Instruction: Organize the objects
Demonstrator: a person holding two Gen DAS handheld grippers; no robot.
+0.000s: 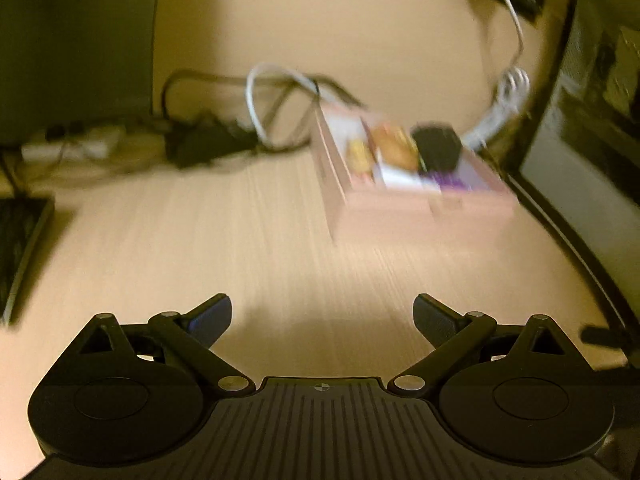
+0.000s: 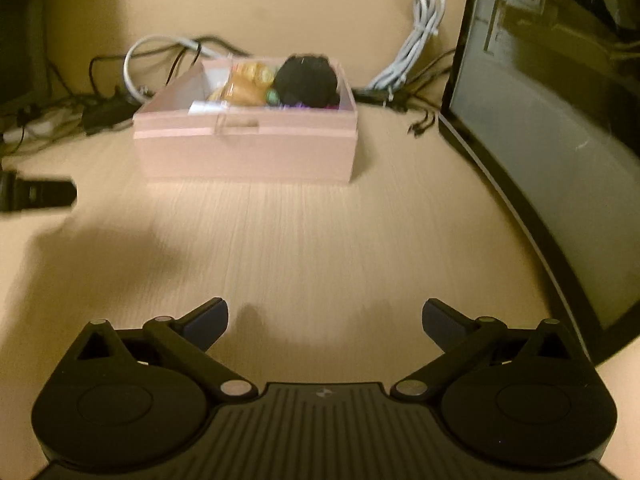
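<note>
A pink open box (image 2: pixel 248 148) stands on the light wooden desk (image 2: pixel 304 240), ahead of my right gripper (image 2: pixel 325 320). It holds a black round object (image 2: pixel 308 80), a brown-orange item (image 2: pixel 246 84) and small white and purple things. In the left wrist view the same box (image 1: pixel 416 204) lies ahead and to the right, blurred, with the black object (image 1: pixel 436 146) inside. My left gripper (image 1: pixel 322 316) is open and empty, low over the desk. My right gripper is open and empty too, well short of the box.
A dark monitor (image 2: pixel 560 128) stands along the right side. Tangled black and white cables (image 2: pixel 416 48) and a power strip (image 1: pixel 68 146) lie behind the box by the wall. The other gripper's dark tip (image 2: pixel 36 194) shows at the left edge. A dark flat object (image 1: pixel 20 248) lies left.
</note>
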